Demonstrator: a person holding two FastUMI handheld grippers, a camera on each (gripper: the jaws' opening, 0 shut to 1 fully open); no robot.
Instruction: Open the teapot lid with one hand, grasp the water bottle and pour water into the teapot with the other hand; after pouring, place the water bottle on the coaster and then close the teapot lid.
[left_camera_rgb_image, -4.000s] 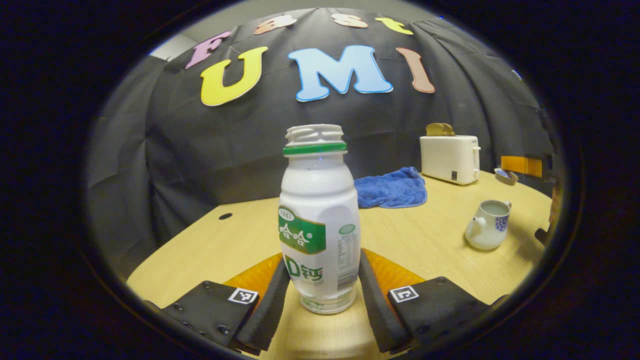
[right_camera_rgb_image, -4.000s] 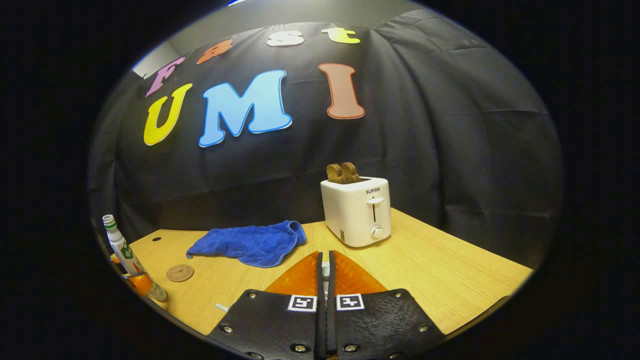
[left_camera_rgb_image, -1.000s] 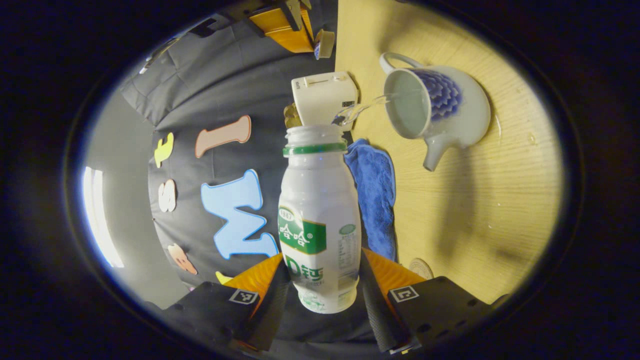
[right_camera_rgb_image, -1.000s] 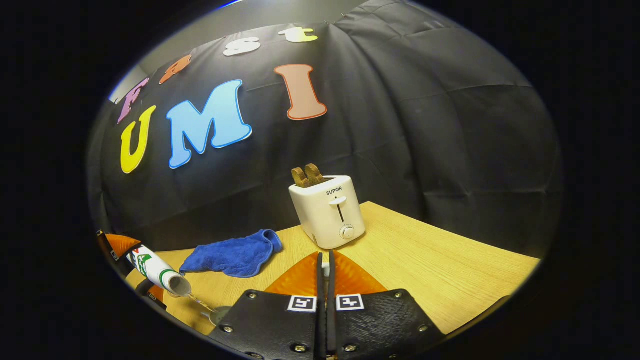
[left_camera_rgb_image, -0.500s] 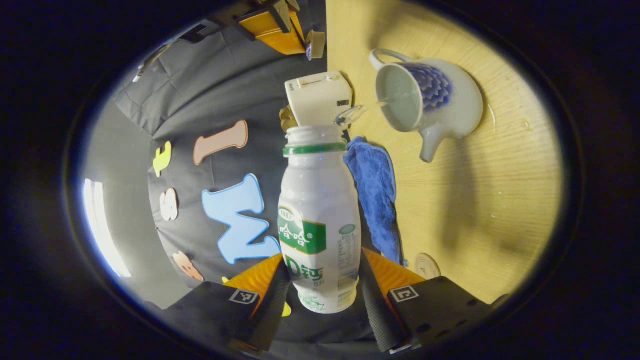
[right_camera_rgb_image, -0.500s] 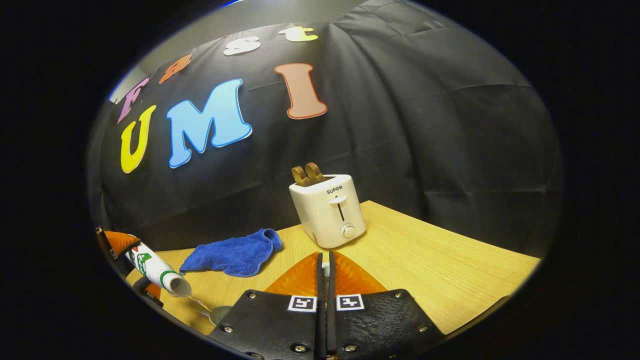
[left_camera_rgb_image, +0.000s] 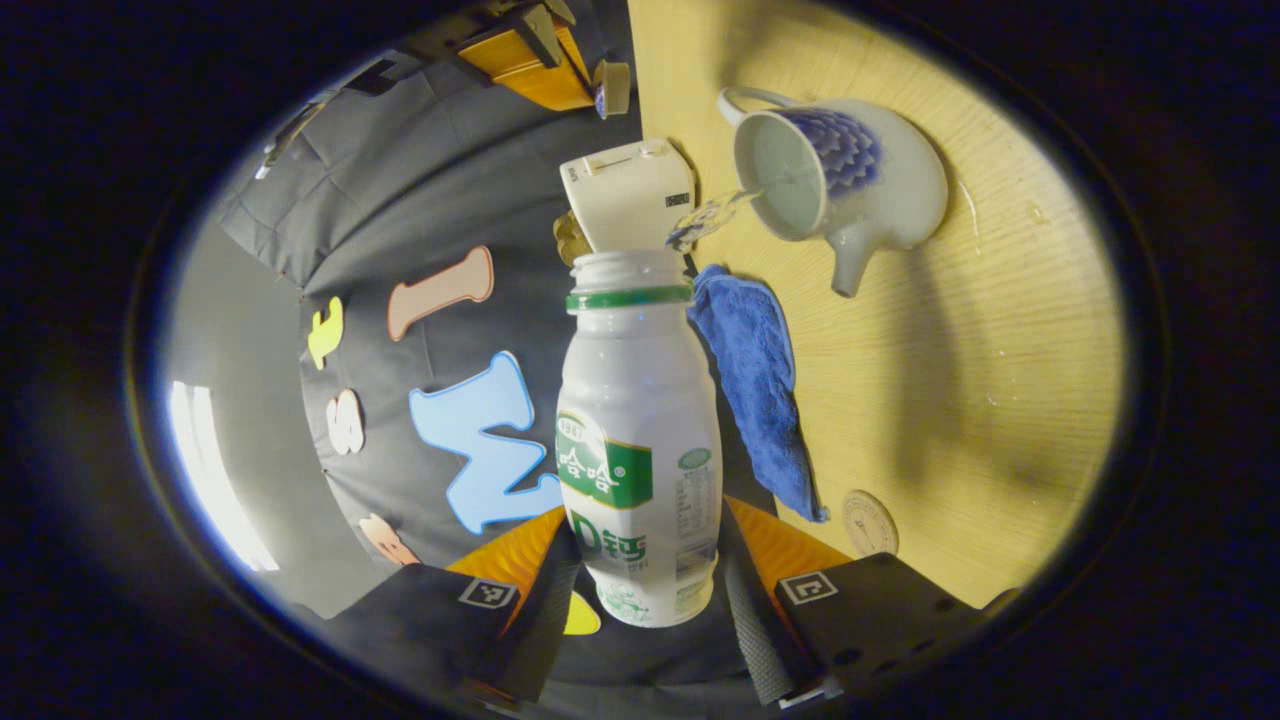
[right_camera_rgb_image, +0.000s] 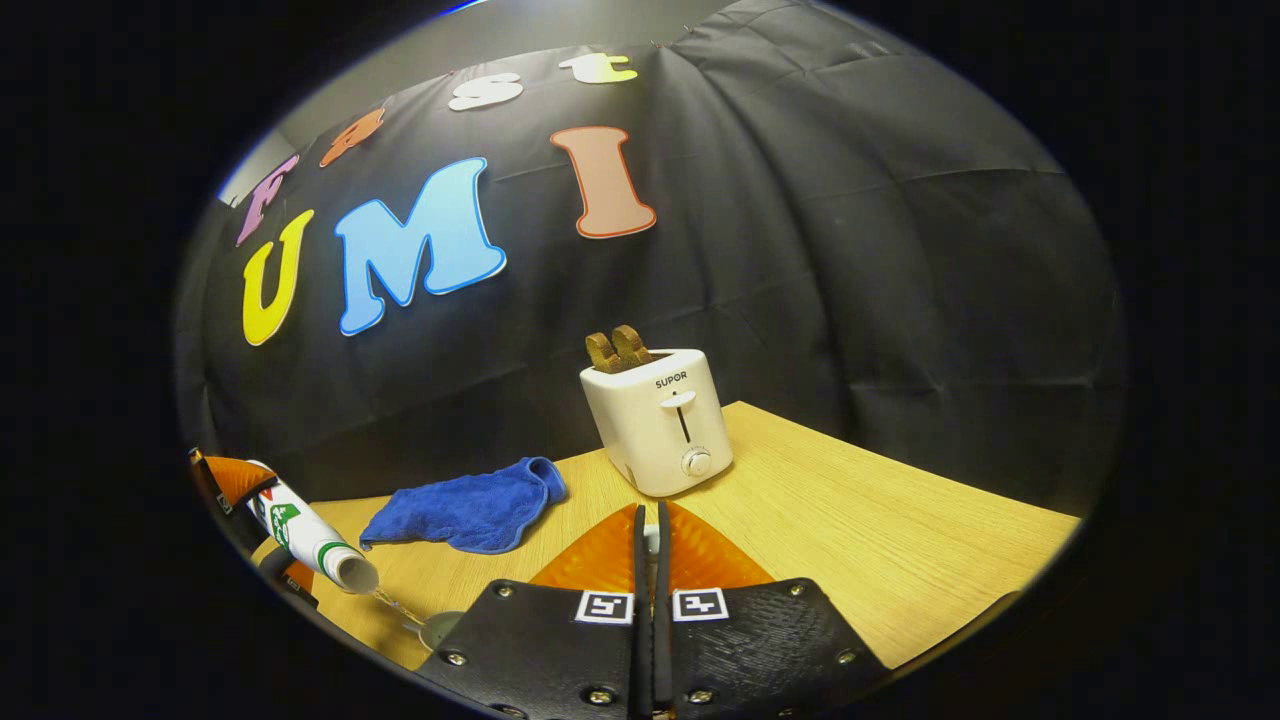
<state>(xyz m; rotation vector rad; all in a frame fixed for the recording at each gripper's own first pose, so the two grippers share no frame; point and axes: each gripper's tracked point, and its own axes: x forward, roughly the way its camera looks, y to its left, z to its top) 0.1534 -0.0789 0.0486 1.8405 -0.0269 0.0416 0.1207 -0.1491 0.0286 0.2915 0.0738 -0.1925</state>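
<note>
My left gripper (left_camera_rgb_image: 648, 522) is shut on a white water bottle (left_camera_rgb_image: 638, 420) with a green label, tipped on its side with no cap on. A thin stream of water (left_camera_rgb_image: 712, 212) runs from its mouth into the open white-and-blue teapot (left_camera_rgb_image: 850, 190) on the wooden table. My right gripper (right_camera_rgb_image: 650, 512) is shut on the teapot lid (left_camera_rgb_image: 608, 88), held up and away from the pot; a small white piece shows between its fingers. In the right gripper view, the tilted bottle (right_camera_rgb_image: 312, 538) pours toward the teapot rim (right_camera_rgb_image: 440, 628) at the lower left. A round coaster (left_camera_rgb_image: 868, 522) lies on the table.
A blue cloth (right_camera_rgb_image: 465, 508) lies on the wooden table (right_camera_rgb_image: 880, 540) between the coaster and a white toaster (right_camera_rgb_image: 660, 420) holding two slices of bread. A few drops of water (left_camera_rgb_image: 1030, 212) lie on the table by the teapot. The black cloth wall stands behind.
The bottle, upright 4 s ago, now lies tipped and pours into the teapot. Over the last second the teapot drifted up-left in the left gripper view. The right gripper stays put.
</note>
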